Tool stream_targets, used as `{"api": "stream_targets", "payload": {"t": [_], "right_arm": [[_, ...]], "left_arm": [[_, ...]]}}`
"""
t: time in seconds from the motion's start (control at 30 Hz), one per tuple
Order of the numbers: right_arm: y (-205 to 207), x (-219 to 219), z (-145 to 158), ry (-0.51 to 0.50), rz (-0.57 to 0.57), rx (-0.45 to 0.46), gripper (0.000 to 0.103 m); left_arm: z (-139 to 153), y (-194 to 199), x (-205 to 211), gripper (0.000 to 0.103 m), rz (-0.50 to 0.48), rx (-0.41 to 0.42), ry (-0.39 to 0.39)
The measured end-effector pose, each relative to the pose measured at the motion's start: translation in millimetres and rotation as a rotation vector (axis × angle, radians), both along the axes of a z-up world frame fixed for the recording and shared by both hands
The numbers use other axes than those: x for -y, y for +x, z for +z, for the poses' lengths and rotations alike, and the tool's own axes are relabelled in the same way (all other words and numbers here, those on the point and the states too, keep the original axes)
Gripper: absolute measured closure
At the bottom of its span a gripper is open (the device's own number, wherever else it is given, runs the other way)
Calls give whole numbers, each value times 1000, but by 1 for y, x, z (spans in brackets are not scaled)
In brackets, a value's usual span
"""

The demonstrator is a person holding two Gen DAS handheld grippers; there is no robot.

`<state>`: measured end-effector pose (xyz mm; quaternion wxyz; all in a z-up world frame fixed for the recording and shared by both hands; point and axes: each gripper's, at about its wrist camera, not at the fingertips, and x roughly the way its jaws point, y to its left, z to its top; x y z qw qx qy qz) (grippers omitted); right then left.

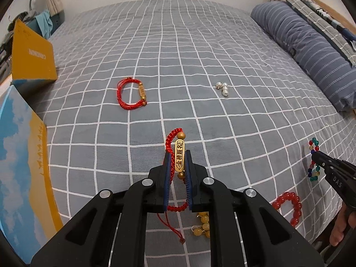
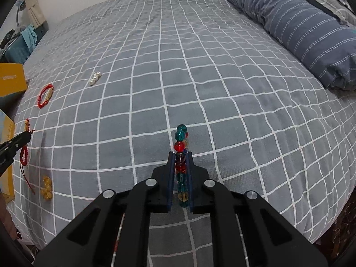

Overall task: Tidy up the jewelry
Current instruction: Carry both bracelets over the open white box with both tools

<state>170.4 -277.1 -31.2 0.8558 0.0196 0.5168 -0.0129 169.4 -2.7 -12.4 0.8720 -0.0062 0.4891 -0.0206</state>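
both tongs are mid-pickup: left gripper (image 1: 178,155) clamped on a red cord bracelet (image 1: 172,142), right gripper (image 2: 180,155) clamped on a multicoloured bead bracelet (image 2: 181,140). likely next, each needs carrying to the yellow box (image 1: 33,55) beyond the other red bracelet (image 1: 130,94).

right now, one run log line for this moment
left gripper: shut on red cord bracelet | right gripper: shut on multicolour bead bracelet | both above bed
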Motion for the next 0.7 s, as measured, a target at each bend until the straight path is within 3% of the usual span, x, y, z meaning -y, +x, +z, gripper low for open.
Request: {"api": "stream_targets", "payload": {"t": [0.7], "right_arm": [[-17,-28,38,1,33,79,94]], "left_arm": [[30,-26,-8,92,-7,53,1]]}}
